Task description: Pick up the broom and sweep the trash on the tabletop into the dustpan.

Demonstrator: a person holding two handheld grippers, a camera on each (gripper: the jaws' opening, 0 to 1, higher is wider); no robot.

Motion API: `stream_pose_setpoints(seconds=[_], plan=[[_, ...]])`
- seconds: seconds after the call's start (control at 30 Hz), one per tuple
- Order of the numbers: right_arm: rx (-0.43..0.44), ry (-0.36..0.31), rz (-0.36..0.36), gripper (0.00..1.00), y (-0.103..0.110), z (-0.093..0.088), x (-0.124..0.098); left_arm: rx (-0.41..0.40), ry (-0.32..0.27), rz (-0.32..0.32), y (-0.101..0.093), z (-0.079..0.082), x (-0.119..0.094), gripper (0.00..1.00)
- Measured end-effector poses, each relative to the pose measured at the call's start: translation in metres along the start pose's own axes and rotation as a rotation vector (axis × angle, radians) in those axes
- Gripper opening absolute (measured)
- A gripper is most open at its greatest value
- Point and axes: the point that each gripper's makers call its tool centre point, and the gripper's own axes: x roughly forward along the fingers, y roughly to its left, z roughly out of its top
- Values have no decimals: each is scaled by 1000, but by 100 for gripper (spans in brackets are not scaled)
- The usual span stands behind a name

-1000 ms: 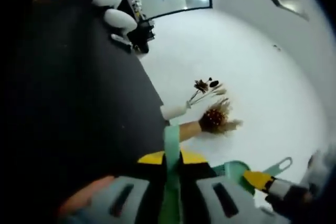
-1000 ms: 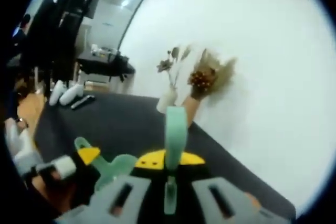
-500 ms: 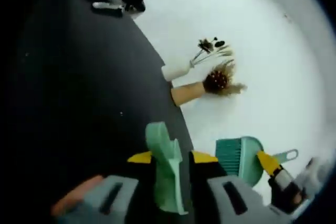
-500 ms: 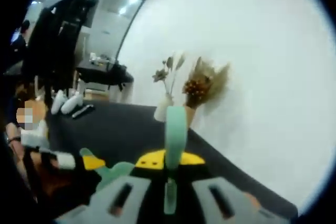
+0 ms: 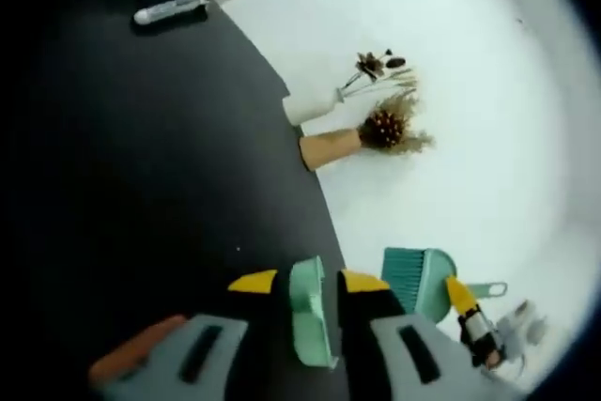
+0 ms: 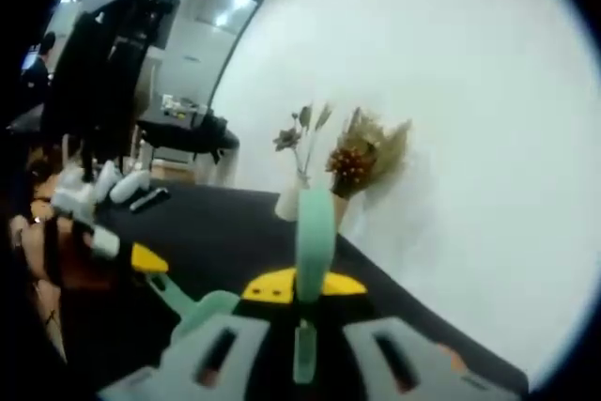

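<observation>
Bench (image 5: pixel 141 166) edge along wall, two vases (image 5: pixel 329 149) there; my left hand-held gripper (image 5: pixel 309 290) clamps dustpan (image 5: pixel 310 312), right hand-held gripper (image 6: pixel 299 290) clamps broom (image 5: pixel 423 281).

Two vases (image 5: pixel 319 128) are sitting side by side at the tabletop's (image 5: pixel 141 185) far edge, right against the wall (image 5: pixel 451 91). A remote (image 5: pixel 169 10) is lying way off toward the far corner.
</observation>
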Motion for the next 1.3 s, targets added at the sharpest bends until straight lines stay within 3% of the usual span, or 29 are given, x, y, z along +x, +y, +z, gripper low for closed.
stream_pose_setpoints(seconds=[0.2, 0.3, 0.33, 0.5, 0.6, 0.9, 0.97, 1.1, 1.3], plan=[[9, 0, -15, 6, -12, 0, 0, 6, 167, -77, -11, -8, 3, 31], [12, 3, -21, 6, -18, -1, 3, 62, 289, -64, -6, -21, 5, 29], [13, 5, -22, 6, -17, 0, 2, 61, 304, -59, -5, -22, 6, 29], [11, 12, -28, 6, -18, -2, 3, 59, 329, -90, -8, -16, 12, 24], [10, 15, -31, 6, -20, -3, 4, 63, 370, -89, -2, -9, 17, 23], [4, 21, -30, 6, -20, -3, 6, 82, 414, -96, 0, -1, 21, 20], [3, 22, -29, 6, -20, -4, 6, 78, 441, -86, 3, -1, 21, 15], [4, 23, -27, 6, -19, -4, 7, 71, 430, -76, 5, -3, 20, 12], [9, 25, -30, 6, -21, -6, 7, 40, 347, -59, 1, 2, 20, 10]])
